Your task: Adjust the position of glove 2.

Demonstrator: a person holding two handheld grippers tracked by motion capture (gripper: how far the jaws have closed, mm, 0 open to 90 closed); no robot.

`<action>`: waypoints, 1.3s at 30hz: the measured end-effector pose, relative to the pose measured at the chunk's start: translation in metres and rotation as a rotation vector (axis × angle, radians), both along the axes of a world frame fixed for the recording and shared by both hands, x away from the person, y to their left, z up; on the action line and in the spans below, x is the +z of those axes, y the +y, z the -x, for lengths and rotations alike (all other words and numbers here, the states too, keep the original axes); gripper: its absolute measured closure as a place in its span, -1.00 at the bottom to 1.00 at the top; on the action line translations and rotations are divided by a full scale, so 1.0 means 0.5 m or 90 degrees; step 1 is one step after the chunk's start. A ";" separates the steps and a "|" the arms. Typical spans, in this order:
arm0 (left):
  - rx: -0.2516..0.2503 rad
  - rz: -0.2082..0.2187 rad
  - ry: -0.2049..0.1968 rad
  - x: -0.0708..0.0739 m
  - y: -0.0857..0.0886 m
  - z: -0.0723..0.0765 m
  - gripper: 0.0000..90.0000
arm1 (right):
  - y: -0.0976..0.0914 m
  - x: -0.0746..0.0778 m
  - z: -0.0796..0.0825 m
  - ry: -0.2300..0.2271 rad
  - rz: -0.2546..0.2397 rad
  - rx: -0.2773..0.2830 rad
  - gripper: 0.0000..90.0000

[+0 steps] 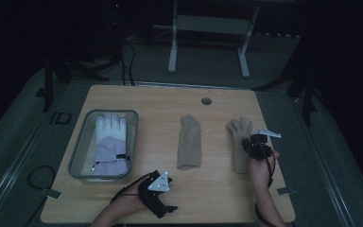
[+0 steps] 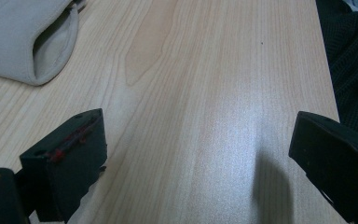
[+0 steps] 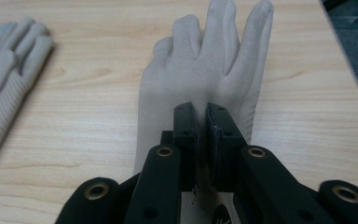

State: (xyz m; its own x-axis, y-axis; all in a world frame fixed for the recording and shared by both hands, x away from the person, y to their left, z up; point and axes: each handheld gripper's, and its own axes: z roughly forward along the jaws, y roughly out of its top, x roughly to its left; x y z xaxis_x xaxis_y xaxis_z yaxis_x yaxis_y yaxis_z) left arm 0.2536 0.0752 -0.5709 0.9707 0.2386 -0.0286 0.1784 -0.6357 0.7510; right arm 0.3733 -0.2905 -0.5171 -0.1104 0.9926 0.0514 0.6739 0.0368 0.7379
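Two beige gloves lie flat on the wooden table (image 1: pixel 160 109). One glove (image 1: pixel 189 142) is at the middle, the other glove (image 1: pixel 239 130) at the right. My right gripper (image 1: pixel 252 142) sits over the right glove's palm. In the right gripper view its jaws (image 3: pixel 200 109) stand nearly together, pinching a ridge of that glove's fabric (image 3: pixel 205 60), and the middle glove (image 3: pixel 9 60) lies off to the left. My left gripper (image 1: pixel 168 196) hovers near the front edge, open, with bare wood between its jaws (image 2: pixel 198 135). The middle glove's cuff (image 2: pixel 18 42) lies ahead of it.
A clear plastic bin (image 1: pixel 78 156) at the left holds a white winter glove (image 1: pixel 109 139). A small round hole (image 1: pixel 206 101) sits near the table's far edge. Beyond the table stand a white frame (image 1: pixel 208 42) and dark stands on the floor.
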 end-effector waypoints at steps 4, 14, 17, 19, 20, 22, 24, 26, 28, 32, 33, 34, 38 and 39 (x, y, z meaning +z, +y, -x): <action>-0.001 0.002 0.002 0.000 0.000 0.000 -0.91 | 0.002 -0.024 -0.010 0.014 0.008 0.003 0.83; 0.000 0.003 0.006 0.000 0.000 -0.001 -0.90 | 0.013 -0.055 -0.037 0.043 0.028 0.017 0.73; 0.000 0.003 0.008 0.000 0.001 0.000 -0.90 | 0.013 -0.055 -0.039 0.044 0.025 0.025 0.59; 0.001 0.003 0.009 0.000 0.001 0.000 -0.90 | 0.008 -0.048 -0.037 0.039 0.015 0.037 0.45; 0.001 0.004 0.010 0.000 0.001 0.000 -0.91 | 0.005 -0.043 -0.035 0.037 0.016 0.042 0.40; 0.002 0.007 0.012 0.000 0.001 0.000 -0.90 | -0.005 -0.034 -0.033 0.026 0.001 0.076 0.27; 0.001 0.009 0.014 0.000 0.001 0.000 -0.90 | -0.013 -0.025 -0.031 0.021 0.016 0.099 0.19; 0.000 0.010 0.014 0.001 0.001 0.000 -0.90 | -0.023 -0.017 -0.031 0.005 0.016 0.145 0.15; 0.000 0.010 0.013 0.000 0.001 0.001 -0.90 | -0.030 -0.013 -0.032 0.011 0.023 0.177 0.12; -0.001 0.005 0.010 0.001 0.000 0.000 -0.90 | -0.044 -0.015 -0.034 0.014 0.050 0.248 0.11; -0.001 0.004 0.011 0.001 0.000 0.000 -0.90 | -0.047 -0.017 -0.035 0.013 0.055 0.257 0.11; -0.001 0.005 0.011 0.001 0.000 0.000 -0.90 | -0.048 -0.018 -0.035 0.014 0.055 0.266 0.11; 0.000 0.006 0.013 0.000 0.001 0.000 -0.90 | -0.049 -0.028 -0.043 0.015 0.064 0.284 0.06; 0.000 0.006 0.013 0.000 0.001 0.000 -0.90 | -0.050 -0.030 -0.046 0.013 0.061 0.280 0.06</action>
State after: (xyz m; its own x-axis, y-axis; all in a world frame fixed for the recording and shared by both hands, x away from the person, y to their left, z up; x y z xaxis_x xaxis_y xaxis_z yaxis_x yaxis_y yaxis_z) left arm 0.2538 0.0755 -0.5707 0.9701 0.2376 -0.0500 0.1928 -0.6286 0.7535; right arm 0.3965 -0.3157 -0.5321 -0.5222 0.8522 -0.0325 0.5936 0.3906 0.7036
